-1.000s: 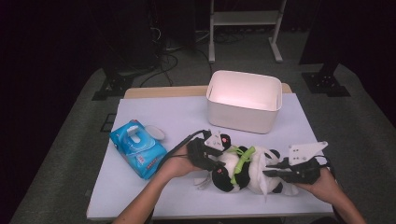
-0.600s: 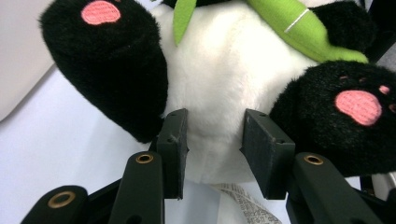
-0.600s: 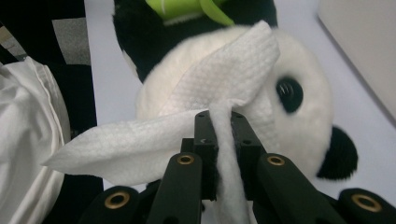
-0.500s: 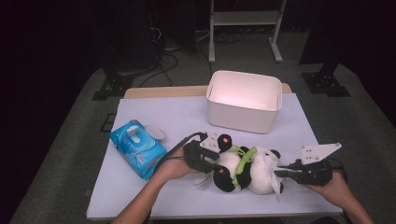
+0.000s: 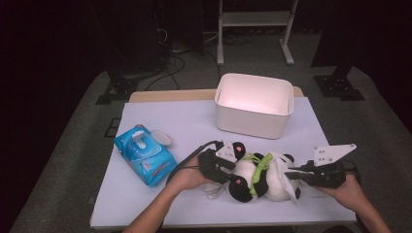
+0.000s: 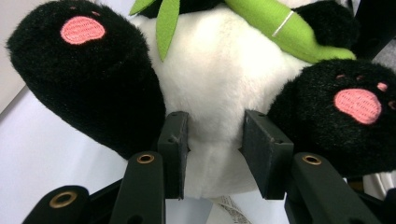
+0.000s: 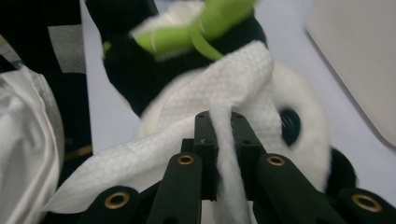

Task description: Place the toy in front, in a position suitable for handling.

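Note:
A black-and-white plush panda point(image 5: 266, 175) with a green bamboo sprig lies on the table's front part. My left gripper point(image 5: 226, 170) is shut on it. In the left gripper view the pads point(image 6: 173, 140) squeeze the white belly fur of the panda point(image 6: 219, 79) between its two black feet. My right gripper point(image 5: 292, 175) comes in from the right, shut on a white wipe point(image 5: 291, 188). In the right gripper view the wipe point(image 7: 224, 88) runs up from the gripper point(image 7: 219, 128) and drapes over the panda's head point(image 7: 303, 121) beside its eye.
A white open box point(image 5: 255, 104) stands behind the panda. A blue pack of wet wipes point(image 5: 145, 155) with its lid flipped open lies at the left. The table's front edge point(image 5: 223, 224) runs just below both hands.
My right gripper has drawn a little to the right with the wipe over the panda's head. The left gripper has kept its hold in place.

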